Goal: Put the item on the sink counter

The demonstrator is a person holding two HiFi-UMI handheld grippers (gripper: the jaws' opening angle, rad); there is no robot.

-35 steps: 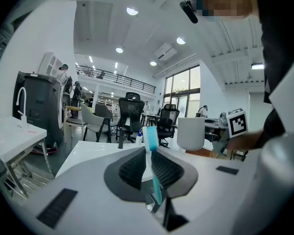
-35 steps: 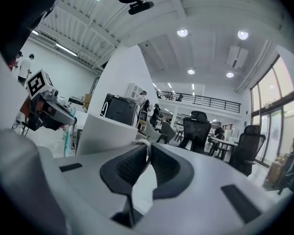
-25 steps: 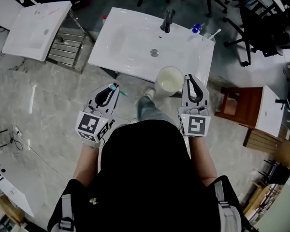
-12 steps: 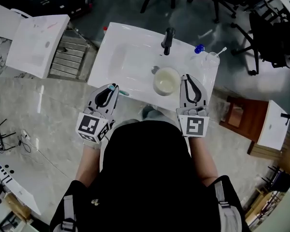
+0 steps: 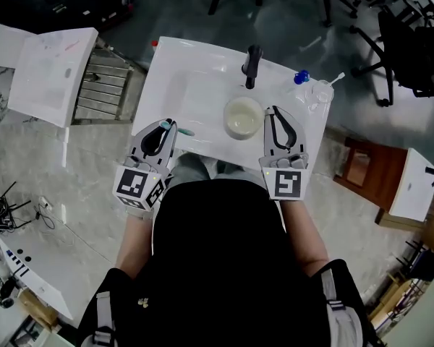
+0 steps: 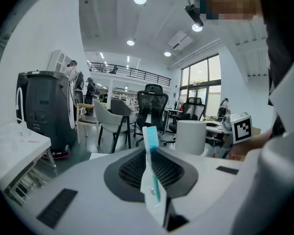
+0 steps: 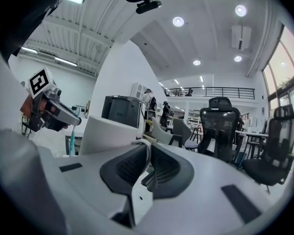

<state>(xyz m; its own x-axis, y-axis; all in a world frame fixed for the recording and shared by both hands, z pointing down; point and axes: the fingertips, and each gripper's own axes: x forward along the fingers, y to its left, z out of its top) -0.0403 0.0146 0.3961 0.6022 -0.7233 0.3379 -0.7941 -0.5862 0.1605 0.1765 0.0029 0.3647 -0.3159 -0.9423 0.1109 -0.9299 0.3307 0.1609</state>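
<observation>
Since the earlier frames both grippers have advanced from the front edge to over the sink counter (image 5: pixel 166 63). The left gripper (image 5: pixel 163 125) is clamped narrowly on a teal-and-white toothbrush (image 6: pixel 151 146), its head projecting over the counter's front left; the jaws cover most of the handle. The right gripper (image 5: pixel 273 112) is closed almost fully on the thin handle of a white mug (image 5: pixel 244 117), now over the basin just short of the faucet (image 5: pixel 252 65). Whether the mug touches the basin cannot be determined. Beyond, a glass (image 5: pixel 320 91) stands beside a small blue object (image 5: pixel 300 77), too small to identify.
</observation>
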